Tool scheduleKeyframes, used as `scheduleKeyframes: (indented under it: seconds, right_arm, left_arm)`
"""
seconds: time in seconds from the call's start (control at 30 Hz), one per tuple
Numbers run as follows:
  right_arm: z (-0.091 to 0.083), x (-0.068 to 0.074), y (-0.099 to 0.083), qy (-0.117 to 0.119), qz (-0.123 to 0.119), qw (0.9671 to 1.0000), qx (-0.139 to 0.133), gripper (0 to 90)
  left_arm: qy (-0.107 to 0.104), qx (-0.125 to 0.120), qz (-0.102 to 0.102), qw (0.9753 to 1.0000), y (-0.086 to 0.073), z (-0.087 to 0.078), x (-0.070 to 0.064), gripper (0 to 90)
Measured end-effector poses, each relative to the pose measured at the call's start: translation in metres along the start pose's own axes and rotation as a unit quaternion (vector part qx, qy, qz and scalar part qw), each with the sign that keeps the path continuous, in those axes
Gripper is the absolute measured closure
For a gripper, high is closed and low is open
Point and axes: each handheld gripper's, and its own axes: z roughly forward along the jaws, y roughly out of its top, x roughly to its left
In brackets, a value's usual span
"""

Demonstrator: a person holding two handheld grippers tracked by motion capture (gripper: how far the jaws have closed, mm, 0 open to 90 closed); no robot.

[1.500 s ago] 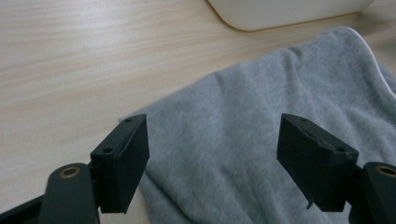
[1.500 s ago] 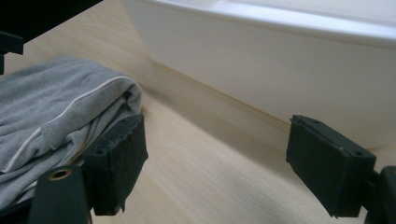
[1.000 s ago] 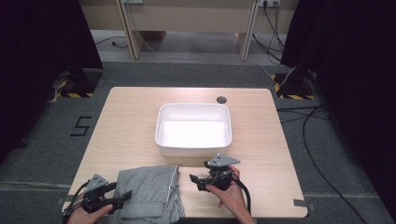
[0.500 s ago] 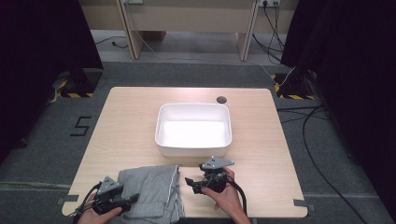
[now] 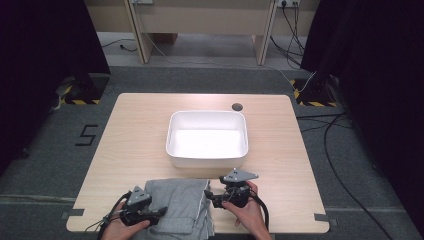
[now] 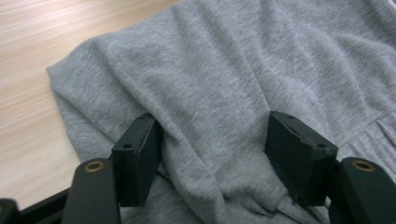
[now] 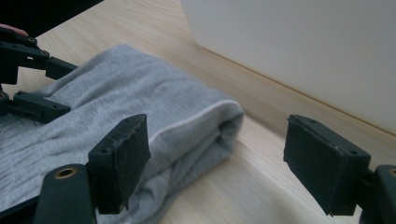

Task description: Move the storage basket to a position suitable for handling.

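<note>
A folded grey garment lies at the table's near edge, between my two hands. My left gripper is open at its left side, and in the left gripper view the jaws straddle a raised fold of the grey cloth. My right gripper is open at the garment's right edge. In the right gripper view its jaws stand wide apart around the folded corner of the garment, with nothing pinched between them.
A white rectangular tub stands mid-table, just beyond the garment; its wall rises close behind the right gripper. A dark round hole marks the far side of the table. Bare wood lies to the left.
My left gripper has slid right onto the garment's left side. My right gripper has shifted slightly left to the garment's right edge. The garment lies as before.
</note>
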Motion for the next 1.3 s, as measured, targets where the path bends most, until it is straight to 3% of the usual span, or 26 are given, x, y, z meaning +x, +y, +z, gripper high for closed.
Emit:
scheduleKeyframes:
  seconds: [0.17,0.3,0.63,0.8,0.87,0.93,1.07,1.17,1.3]
  right_arm:
    - [-0.005,-0.005,-0.005,-0.003,0.002,1.0,0.006,23.1]
    - [-0.004,-0.009,-0.009,-0.022,-0.004,0.9996,0.018,22.6]
    - [-0.006,-0.024,-0.018,-0.057,-0.004,0.9977,0.037,27.3]
    - [-0.009,-0.034,-0.021,-0.063,0.003,0.9973,0.037,28.8]
    - [-0.01,-0.038,-0.023,-0.061,0.005,0.9975,0.037,29.3]
    - [-0.011,-0.042,-0.025,-0.055,0.011,0.9978,0.036,29.3]
    - [-0.011,-0.044,-0.025,-0.053,0.01,0.998,0.034,29.3]
    - [-0.009,-0.046,-0.025,-0.052,0.011,0.9979,0.036,28.9]
    - [-0.008,-0.049,-0.024,-0.066,0.02,0.9971,0.031,29.9]
  left_arm:
    - [-0.012,0.006,0.014,0.9998,0.013,0.015,-0.017,33.5]
    - [-0.021,0.01,0.027,0.9994,0.021,0.025,-0.027,32.8]
    - [-0.033,0.015,0.045,0.9983,0.035,0.04,-0.04,31.2]
    - [-0.039,0.012,0.048,0.998,0.04,0.047,-0.044,31.3]
    - [-0.044,0.006,0.044,0.9981,0.04,0.046,-0.042,31.1]
    - [-0.053,-0.007,0.028,0.9982,0.039,0.041,-0.036,28.6]
    - [-0.047,-0.031,-0.003,0.9984,0.035,0.024,-0.02,26.1]
    - [-0.047,-0.036,-0.017,0.9981,0.029,0.012,-0.012,25.7]
    - [-0.048,-0.027,-0.033,0.9979,0.02,0.012,-0.005,26.2]
